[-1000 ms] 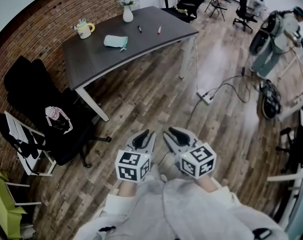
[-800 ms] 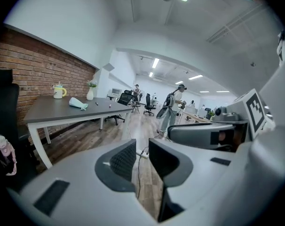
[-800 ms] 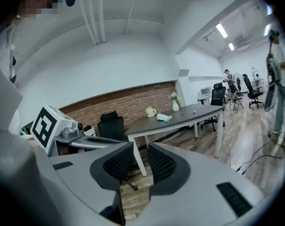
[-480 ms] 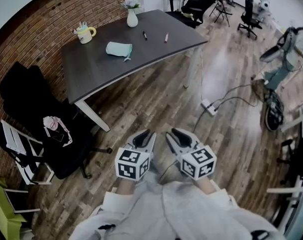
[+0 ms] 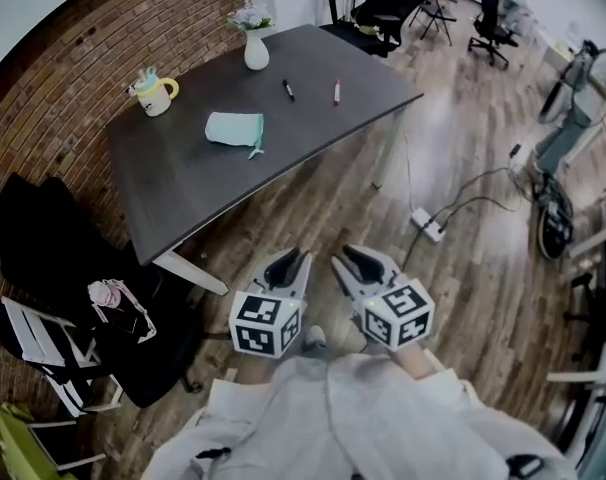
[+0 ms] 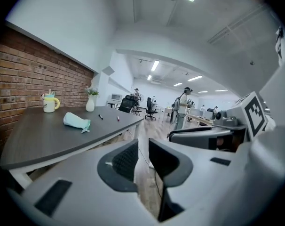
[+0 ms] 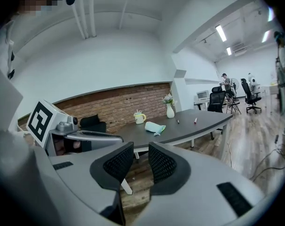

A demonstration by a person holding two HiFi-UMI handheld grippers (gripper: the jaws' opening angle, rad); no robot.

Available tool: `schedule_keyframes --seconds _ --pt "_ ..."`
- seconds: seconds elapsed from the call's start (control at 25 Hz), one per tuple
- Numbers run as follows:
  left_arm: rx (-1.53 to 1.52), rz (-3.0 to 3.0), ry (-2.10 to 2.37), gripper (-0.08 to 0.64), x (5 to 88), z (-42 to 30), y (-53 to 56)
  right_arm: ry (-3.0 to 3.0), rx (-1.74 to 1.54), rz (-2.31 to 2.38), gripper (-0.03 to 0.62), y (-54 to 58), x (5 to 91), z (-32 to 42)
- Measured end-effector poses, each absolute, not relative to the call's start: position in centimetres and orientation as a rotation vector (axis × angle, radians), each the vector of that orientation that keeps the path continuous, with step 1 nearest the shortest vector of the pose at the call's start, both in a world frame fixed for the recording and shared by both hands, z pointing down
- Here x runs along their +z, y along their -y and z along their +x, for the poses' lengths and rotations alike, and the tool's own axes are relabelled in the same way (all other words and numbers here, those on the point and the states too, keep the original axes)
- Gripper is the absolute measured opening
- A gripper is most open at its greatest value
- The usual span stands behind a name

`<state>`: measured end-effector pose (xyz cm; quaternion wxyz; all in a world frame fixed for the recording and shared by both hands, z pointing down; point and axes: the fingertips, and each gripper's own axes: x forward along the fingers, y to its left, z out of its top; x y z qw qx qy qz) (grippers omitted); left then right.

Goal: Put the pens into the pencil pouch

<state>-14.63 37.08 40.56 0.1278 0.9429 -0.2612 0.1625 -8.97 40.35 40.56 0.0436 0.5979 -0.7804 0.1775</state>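
We had moved closer to the table (image 5: 183, 188); the left tool (image 5: 288, 268) and right tool (image 5: 351, 266) stayed open and empty, well short of it, pens (image 5: 288, 90) untouched.

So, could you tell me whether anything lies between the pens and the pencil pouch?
Nothing visible does. Only bare tabletop separates the black pen and the red pen from the pencil pouch; the mug and vase stand aside.
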Motion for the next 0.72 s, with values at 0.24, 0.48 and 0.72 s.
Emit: schedule_keyframes --seconds 0.24,0.48,0.72 --pt "0.500 2.752 0.676 0.066 41.1 -13.6 -31.6 2.348 0.561 1.852 0.078 -34.9 40.7 -8.8" --pt "0.523 2.722 0.624 0.065 42.3 -12.9 -29.4 2.303 0.599 1.833 0.078 -32.6 41.7 -8.2" --pt "0.544 2.664 0.644 0.066 43.9 -12.6 -26.7 2.262 0.648 1.813 0.078 -30.4 43.3 -6.1"
